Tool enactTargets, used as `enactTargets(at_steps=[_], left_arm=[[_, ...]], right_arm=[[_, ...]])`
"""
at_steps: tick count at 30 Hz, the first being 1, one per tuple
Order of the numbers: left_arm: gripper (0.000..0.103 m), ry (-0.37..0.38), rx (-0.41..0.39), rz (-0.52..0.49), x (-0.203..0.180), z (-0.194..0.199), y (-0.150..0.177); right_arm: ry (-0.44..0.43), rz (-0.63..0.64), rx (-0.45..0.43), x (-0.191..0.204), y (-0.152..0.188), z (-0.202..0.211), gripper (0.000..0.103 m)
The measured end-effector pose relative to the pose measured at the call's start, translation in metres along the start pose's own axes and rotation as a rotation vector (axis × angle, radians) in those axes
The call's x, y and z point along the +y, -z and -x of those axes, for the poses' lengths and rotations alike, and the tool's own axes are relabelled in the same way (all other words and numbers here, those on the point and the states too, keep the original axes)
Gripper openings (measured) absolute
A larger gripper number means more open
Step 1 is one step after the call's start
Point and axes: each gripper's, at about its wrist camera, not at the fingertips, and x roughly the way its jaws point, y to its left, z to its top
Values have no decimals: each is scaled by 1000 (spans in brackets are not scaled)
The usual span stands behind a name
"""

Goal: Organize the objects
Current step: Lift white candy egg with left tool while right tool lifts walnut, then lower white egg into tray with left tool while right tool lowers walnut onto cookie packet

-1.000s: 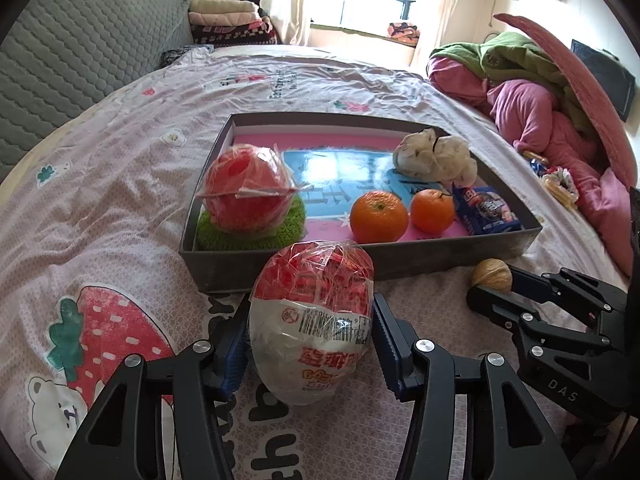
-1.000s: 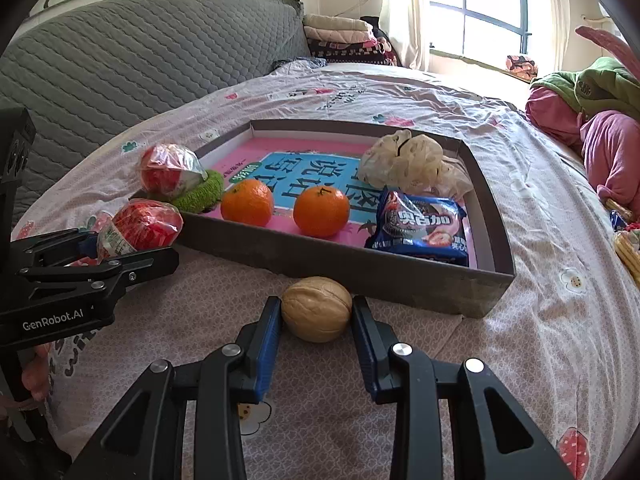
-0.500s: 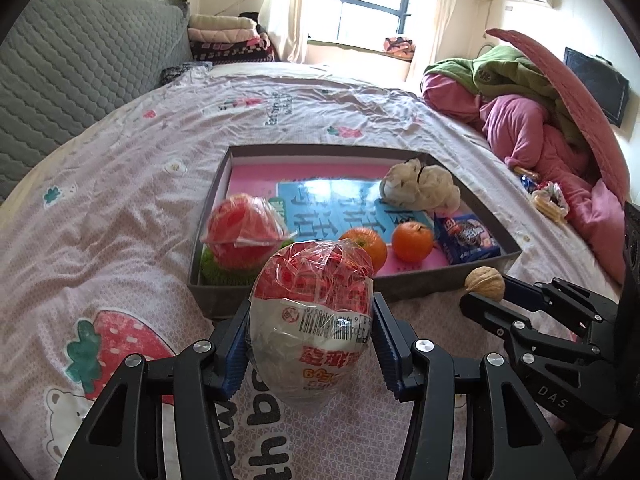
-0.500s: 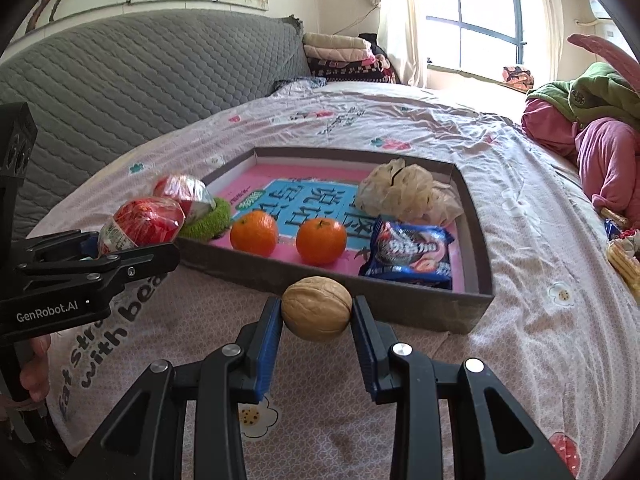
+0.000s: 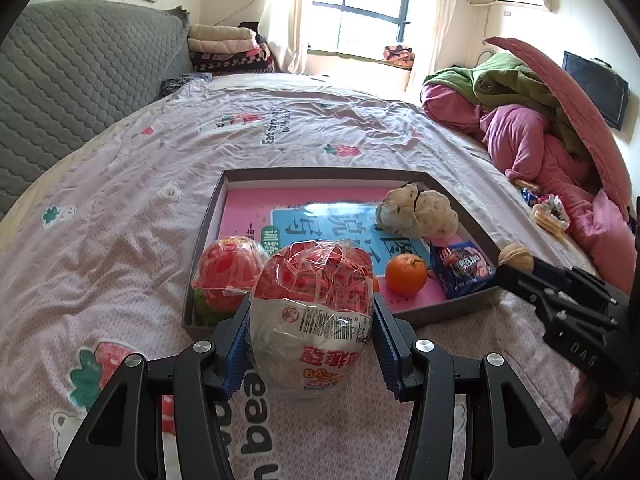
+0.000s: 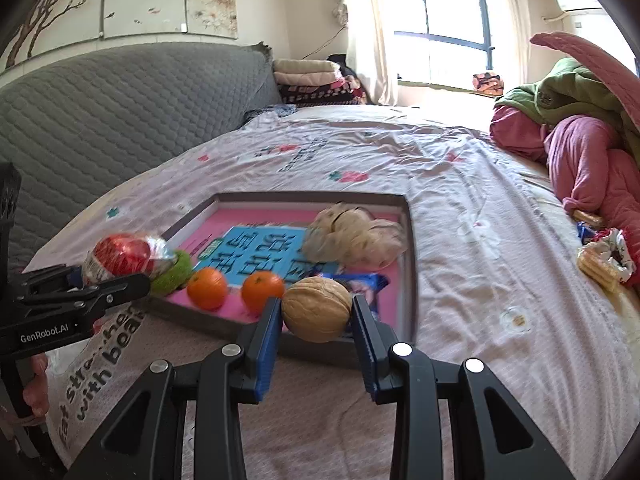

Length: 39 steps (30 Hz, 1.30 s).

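Note:
My left gripper [image 5: 310, 342] is shut on a plastic-wrapped red-and-white snack egg [image 5: 314, 312], held above the bedsheet just in front of the grey tray [image 5: 452, 308]. My right gripper [image 6: 316, 336] is shut on a walnut [image 6: 317, 309], lifted over the tray's near wall [image 6: 224, 322]. In the right wrist view the left gripper [image 6: 80, 276] carries the egg [image 6: 120, 258] at the tray's left corner. The tray holds a second wrapped egg [image 5: 226, 272] on a green scrubber, oranges [image 6: 208, 288] [image 6: 262, 291], a blue snack packet [image 5: 462, 268] and a beige mesh puff [image 5: 416, 212].
The tray lies on a pink printed bedsheet [image 5: 120, 208]. A grey quilted headboard [image 6: 100, 120] rises at the left. Pink and green bedding [image 5: 532, 128] is piled at the right, with small snack wrappers [image 6: 604, 258] beside it. Folded blankets [image 5: 228, 50] are stacked near the window.
Both grippers have risen with their loads; the walnut left the sheet and now hangs before the tray. The tray looks lower and farther in both views.

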Motion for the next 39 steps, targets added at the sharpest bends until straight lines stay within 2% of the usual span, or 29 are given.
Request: enactTargets(at_steps=[12, 27, 39], left_arm=[[55, -29, 2, -21, -7, -25, -9], [55, -39, 21, -18, -7, -52, -12], [56, -39, 10, 7, -5, -60, -22]], right_arm=[[57, -12, 12, -20, -11, -11, 36], [39, 6, 63, -13, -6, -38, 36], [42, -6, 85, -13, -3, -44, 36]])
